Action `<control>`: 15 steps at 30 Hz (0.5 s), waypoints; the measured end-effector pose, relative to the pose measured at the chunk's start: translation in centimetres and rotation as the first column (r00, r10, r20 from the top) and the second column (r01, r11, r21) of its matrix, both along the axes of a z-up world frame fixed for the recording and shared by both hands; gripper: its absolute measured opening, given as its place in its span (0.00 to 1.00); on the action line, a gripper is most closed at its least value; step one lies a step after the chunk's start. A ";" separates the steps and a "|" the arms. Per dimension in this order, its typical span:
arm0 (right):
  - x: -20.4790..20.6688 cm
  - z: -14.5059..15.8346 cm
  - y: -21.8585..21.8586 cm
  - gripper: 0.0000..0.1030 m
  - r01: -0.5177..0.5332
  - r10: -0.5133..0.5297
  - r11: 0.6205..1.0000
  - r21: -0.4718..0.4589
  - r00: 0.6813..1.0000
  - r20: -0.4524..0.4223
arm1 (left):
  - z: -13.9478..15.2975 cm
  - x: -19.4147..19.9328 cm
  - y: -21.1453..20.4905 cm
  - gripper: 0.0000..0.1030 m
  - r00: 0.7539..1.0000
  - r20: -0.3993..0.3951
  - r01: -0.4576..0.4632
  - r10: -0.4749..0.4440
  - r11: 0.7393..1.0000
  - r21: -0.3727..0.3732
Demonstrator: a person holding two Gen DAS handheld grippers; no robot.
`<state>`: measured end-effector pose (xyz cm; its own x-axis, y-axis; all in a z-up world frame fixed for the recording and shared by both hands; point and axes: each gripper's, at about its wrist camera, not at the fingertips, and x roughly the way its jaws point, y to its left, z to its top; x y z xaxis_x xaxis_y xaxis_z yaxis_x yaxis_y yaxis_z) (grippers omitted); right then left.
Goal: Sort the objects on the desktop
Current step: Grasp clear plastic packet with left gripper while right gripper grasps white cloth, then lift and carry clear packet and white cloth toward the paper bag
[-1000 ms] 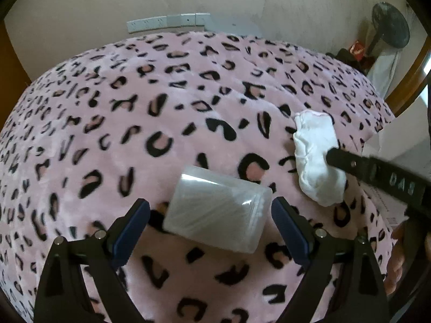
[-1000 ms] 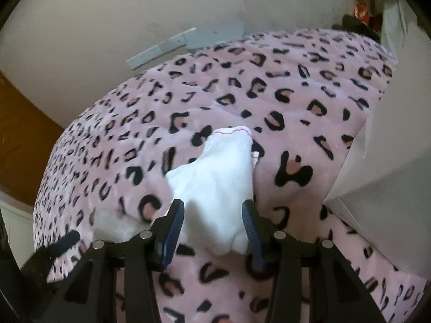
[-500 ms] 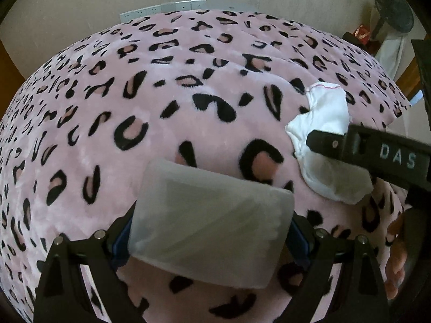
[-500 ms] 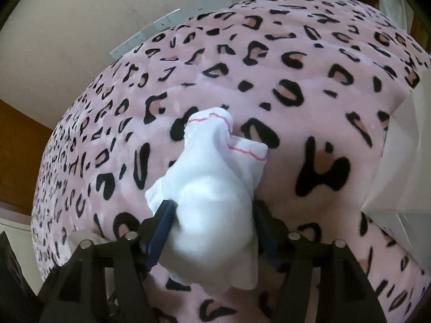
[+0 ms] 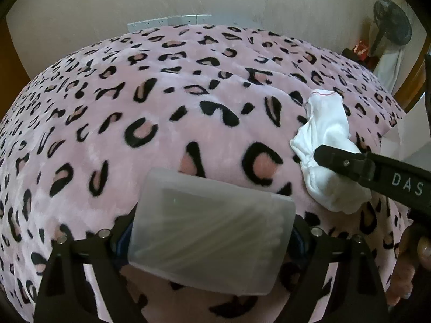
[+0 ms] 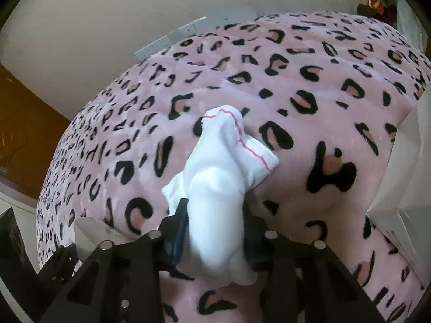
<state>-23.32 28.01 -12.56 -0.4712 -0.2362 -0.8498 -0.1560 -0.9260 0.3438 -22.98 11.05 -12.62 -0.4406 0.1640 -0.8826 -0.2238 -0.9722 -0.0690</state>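
— What has the left gripper (image 5: pixel 211 238) got?
— A frosted box (image 5: pixel 210 238), clamped at both ends over the blanket (image 5: pixel 161 107).
— And right?
— The right gripper (image 5: pixel 336 158) pinches a white cloth (image 5: pixel 327 134).

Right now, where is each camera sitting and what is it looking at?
Left wrist: on the left tongs, looking along them at the box they grip; a fingertip shows.
Right wrist: on the right tongs, looking at the sock they grip.
Both see the blanket, sock and box.
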 end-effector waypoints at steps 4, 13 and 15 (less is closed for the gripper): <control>0.7 0.6 -0.2 0.29 -0.030 0.030 1.000 -0.004 0.999 -0.030 | 0.6 0.9 -0.9 0.80 1.000 -0.014 -0.016 0.016 1.000 0.010; 2.9 1.5 -0.9 0.28 -0.079 0.077 0.996 -0.037 0.996 -0.043 | 3.2 3.3 -3.5 0.80 0.996 -0.068 -0.055 0.055 0.998 0.002; 3.6 1.7 -1.2 0.28 -0.095 0.093 0.995 -0.037 0.994 -0.048 | 3.9 3.9 -4.1 0.80 0.995 -0.074 -0.064 0.064 0.998 -0.001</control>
